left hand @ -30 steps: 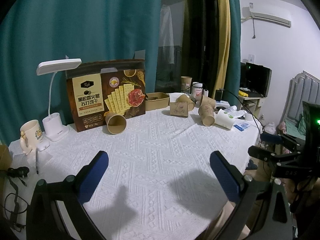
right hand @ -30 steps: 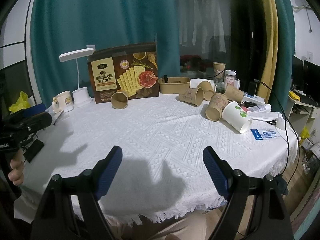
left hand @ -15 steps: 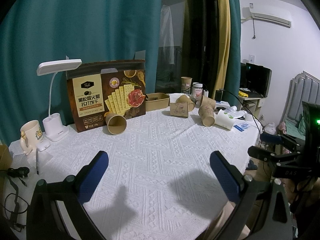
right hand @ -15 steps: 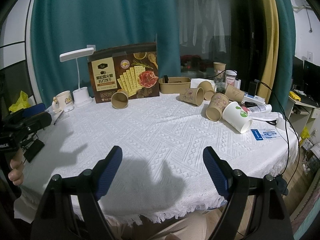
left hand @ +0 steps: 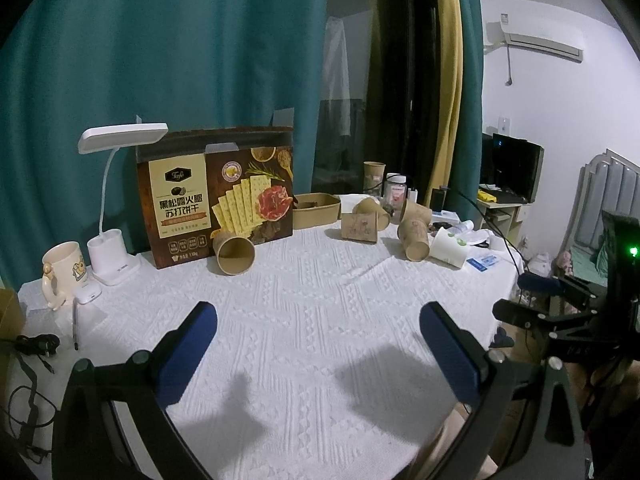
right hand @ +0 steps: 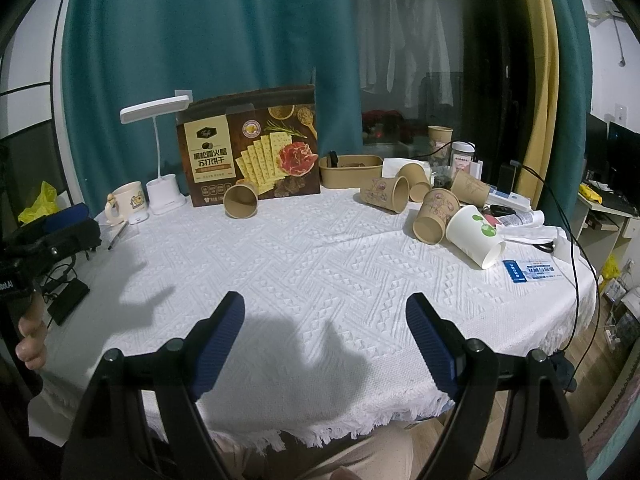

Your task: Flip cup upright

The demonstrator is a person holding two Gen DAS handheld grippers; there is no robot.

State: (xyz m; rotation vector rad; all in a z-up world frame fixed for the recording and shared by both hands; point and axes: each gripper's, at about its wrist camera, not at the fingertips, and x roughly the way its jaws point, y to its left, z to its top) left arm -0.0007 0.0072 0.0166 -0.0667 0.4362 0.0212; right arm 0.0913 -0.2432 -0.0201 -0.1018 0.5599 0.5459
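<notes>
Several paper cups lie on their sides on the white tablecloth. A brown cup (left hand: 234, 253) (right hand: 240, 199) lies alone in front of the cracker box, mouth toward me. More brown cups (right hand: 434, 216) (left hand: 414, 234) and a white cup with green print (right hand: 476, 236) (left hand: 450, 247) lie at the far right. My left gripper (left hand: 318, 320) is open and empty above the near tablecloth. My right gripper (right hand: 325, 312) is open and empty, also well short of the cups.
A cracker box (left hand: 216, 196) stands at the back with a white desk lamp (left hand: 114, 216) and a mug (left hand: 64, 272) to its left. A brown tray (right hand: 351, 170), an upright cup (right hand: 440, 140), a jar and papers crowd the back right. Cables lie at the left edge.
</notes>
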